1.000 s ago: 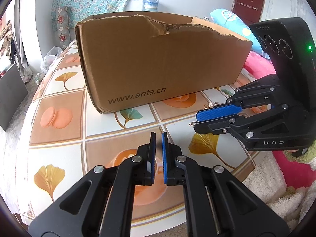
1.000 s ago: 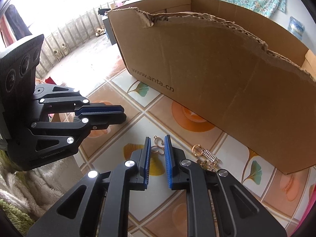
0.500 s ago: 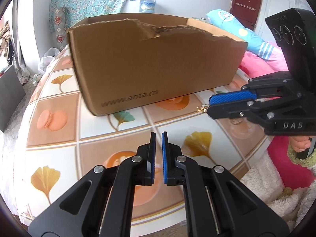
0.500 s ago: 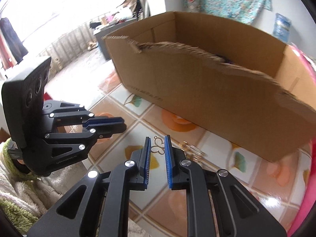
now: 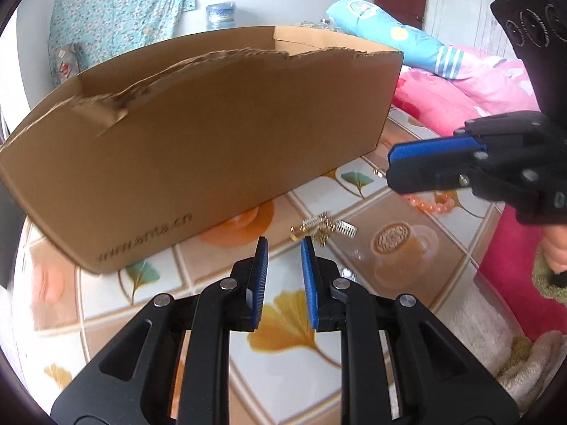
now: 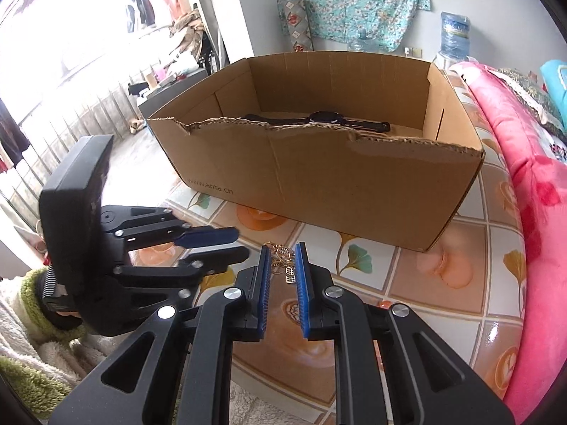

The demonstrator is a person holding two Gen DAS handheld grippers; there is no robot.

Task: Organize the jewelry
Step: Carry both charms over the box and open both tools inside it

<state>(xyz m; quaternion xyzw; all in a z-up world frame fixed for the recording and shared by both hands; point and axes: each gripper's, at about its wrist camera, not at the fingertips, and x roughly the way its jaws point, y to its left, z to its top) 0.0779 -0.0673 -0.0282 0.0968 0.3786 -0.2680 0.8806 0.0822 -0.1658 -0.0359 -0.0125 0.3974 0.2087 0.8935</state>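
A change is seen in both hand-held grippers against half a second ago. The left hand-held gripper [image 5: 283, 244], then nearly closed on nothing, is now opened to a moderate gap and is brought up close to the small heap of gold jewelry [image 5: 320, 228] on the tiled surface [image 5: 400, 248]; nothing is held in it. The right hand-held gripper [image 6: 282, 253] is now raised higher, so that the inside of the cardboard box [image 6: 319, 173] can be seen over its torn front wall, with a dark watch [image 6: 320, 118] lying on the floor of the box. A gold earring [image 6: 283, 260] hangs between the right pads, which stand a little apart; whether it is truly pinched or only caught cannot be told.

From this it is judged that one piece is being carried toward the box while the left side is being readied for the next pick from the heap.

The earring is seen hanging roughly upright, its long axis running down between the pads, with the small comb-like pendant at the lower end. The watch lies flat, its strap stretched along the length of the box. A string of orange beads [image 5: 428, 205] lies on the surface under the right hand-held gripper, apart from the gold heap.
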